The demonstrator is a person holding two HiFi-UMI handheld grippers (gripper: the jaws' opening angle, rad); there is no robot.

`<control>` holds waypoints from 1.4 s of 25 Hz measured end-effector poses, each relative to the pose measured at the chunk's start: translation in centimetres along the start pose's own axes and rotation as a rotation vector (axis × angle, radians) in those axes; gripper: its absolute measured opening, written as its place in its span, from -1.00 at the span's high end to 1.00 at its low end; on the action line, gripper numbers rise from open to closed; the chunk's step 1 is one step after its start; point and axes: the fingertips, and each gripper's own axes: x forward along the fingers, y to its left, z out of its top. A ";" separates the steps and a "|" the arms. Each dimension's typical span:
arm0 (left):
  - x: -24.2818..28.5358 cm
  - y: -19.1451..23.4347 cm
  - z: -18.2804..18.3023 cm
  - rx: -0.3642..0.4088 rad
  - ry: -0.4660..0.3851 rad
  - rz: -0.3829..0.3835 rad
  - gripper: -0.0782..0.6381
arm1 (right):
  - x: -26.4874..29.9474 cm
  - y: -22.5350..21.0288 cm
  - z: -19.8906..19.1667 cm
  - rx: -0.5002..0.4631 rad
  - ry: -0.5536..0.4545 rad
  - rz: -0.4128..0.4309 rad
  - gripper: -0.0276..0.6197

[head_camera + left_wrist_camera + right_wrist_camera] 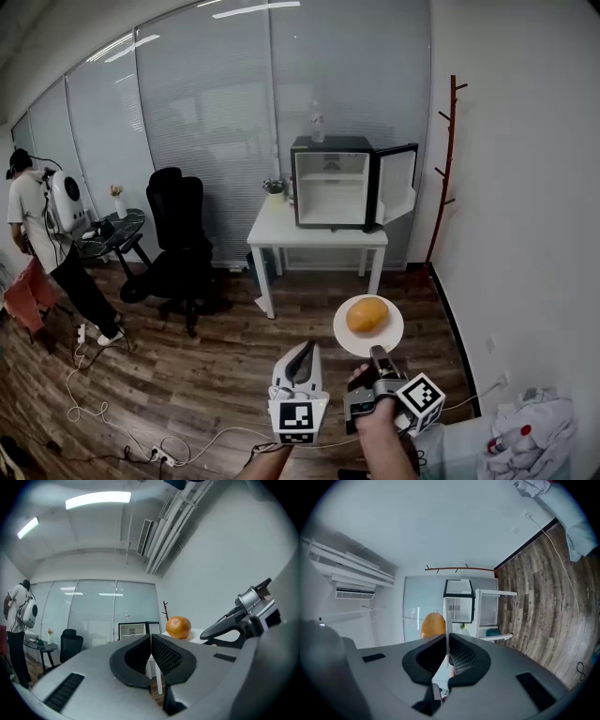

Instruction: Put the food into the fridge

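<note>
On the far desk, upper centre, the mini fridge stands open; the right gripper, fingers pinching the plate, should carry the orange level, while the left gripper is closed on nothing.

**Fridge on table, plate up front**

The fridge stands on the table at the back, a bottle on top. A chair stands left of the table, a coat rack right of it. Nearer, an orange lies on the plate at the right gripper tips, with the left gripper just to its left.
</note>
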 end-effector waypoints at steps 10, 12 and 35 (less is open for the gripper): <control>1.6 -1.1 -0.8 0.003 0.012 0.015 0.70 | 1.1 -1.3 2.3 -0.001 0.009 -0.016 0.79; 2.3 -0.9 -0.8 0.000 0.003 0.014 0.70 | 1.9 -1.3 2.4 -0.002 0.012 -0.015 0.79; 19.8 13.6 -4.5 -0.032 -0.008 0.012 0.70 | 24.2 -0.5 -1.6 -0.031 0.008 -0.017 0.79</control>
